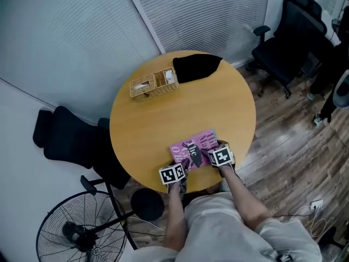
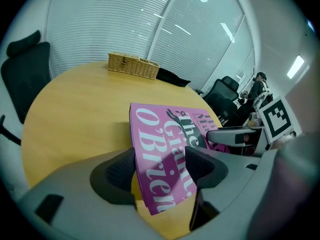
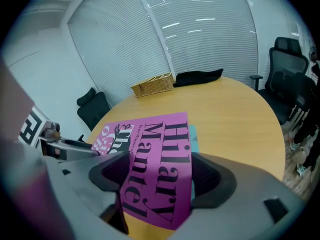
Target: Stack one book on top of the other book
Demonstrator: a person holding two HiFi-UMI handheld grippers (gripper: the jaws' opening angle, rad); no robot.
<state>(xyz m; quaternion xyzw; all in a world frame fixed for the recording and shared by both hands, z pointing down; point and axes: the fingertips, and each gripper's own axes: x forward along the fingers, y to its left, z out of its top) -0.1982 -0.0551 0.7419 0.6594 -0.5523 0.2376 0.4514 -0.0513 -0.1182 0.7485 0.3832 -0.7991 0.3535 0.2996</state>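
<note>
A pink book with large lettering lies near the front edge of the round wooden table. A thin teal strip of a second book shows under its right side. My left gripper is at the pink book's near left corner and my right gripper at its near right corner. In the left gripper view the jaws of my left gripper stand wide apart with the pink book's corner between them. My right gripper likewise straddles a corner of the pink book, jaws apart.
A wicker basket and a black cloth sit at the table's far side. Black office chairs stand at the right and left. A floor fan is at the lower left.
</note>
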